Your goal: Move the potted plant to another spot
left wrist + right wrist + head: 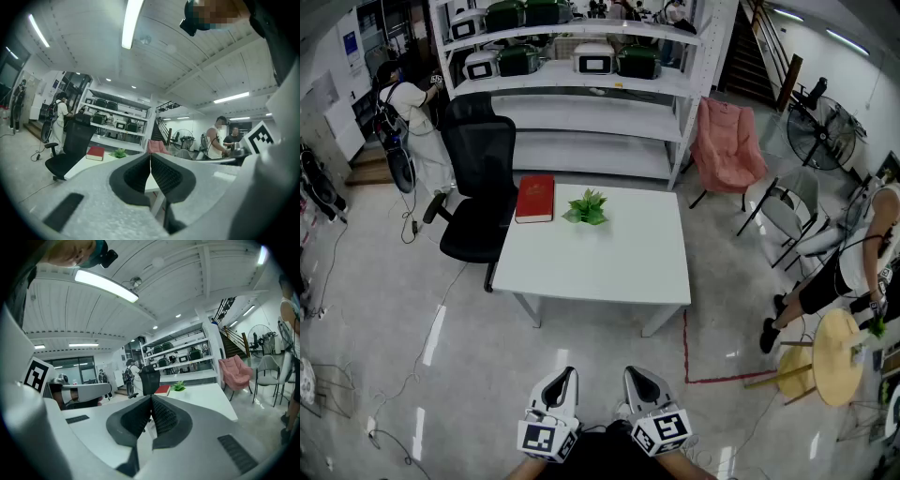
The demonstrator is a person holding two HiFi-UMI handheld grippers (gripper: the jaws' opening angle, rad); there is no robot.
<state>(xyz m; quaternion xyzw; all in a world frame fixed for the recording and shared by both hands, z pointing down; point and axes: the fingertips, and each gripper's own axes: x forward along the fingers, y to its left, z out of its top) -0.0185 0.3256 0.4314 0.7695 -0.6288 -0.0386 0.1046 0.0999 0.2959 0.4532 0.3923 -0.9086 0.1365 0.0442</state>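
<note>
A small green potted plant [587, 207] stands on the far part of a white table [609, 262], just right of a red book [535, 198]. The plant [120, 153] shows small and far off in the left gripper view, and the plant [178, 386] also in the right gripper view. Both grippers are held low near my body, well short of the table. My left gripper [565, 381] is shut with nothing in it. My right gripper [638, 380] is shut and empty too.
A black office chair [478, 187] stands at the table's left far corner. White shelving [581, 89] with boxes lies behind. A pink chair [727, 141], folding chairs [792, 220] and a fan [822, 131] are at right. A person [853, 272] stands by a round wooden table [836, 356].
</note>
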